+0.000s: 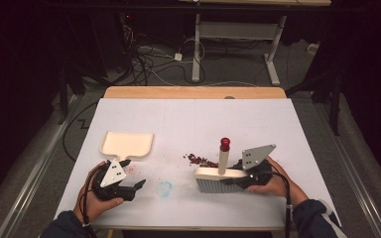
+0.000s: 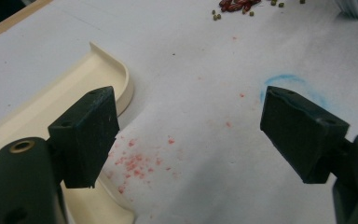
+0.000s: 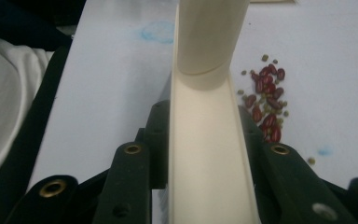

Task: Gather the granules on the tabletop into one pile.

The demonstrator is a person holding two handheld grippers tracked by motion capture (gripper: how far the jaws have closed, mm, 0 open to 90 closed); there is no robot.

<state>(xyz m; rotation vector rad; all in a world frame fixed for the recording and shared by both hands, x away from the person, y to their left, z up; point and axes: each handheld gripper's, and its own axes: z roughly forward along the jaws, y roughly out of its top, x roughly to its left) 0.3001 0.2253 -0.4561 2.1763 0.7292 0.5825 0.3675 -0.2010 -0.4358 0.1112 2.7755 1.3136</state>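
A cream brush [image 1: 218, 173] with grey bristles and a red-tipped upright handle stands on the white table. My right gripper [image 1: 248, 174] is shut on the brush's right end; in the right gripper view both jaws press the sides of the brush [image 3: 207, 154]. A small pile of red and green beans [image 1: 198, 159] lies just behind the brush, the same beans [image 3: 266, 105] to its right in the right gripper view. A cream dustpan [image 1: 127, 144] lies flat at the left. My left gripper [image 1: 129, 187] rests open just in front of the dustpan [image 2: 74, 102], nothing between its jaws.
A blue scribble [image 1: 164, 188] marks the table between the hands, and red crumbs [image 2: 137, 161] are scattered by the dustpan's edge. The table's wooden far rim [image 1: 193, 92] borders a floor with cables and a second table's legs [image 1: 196, 49].
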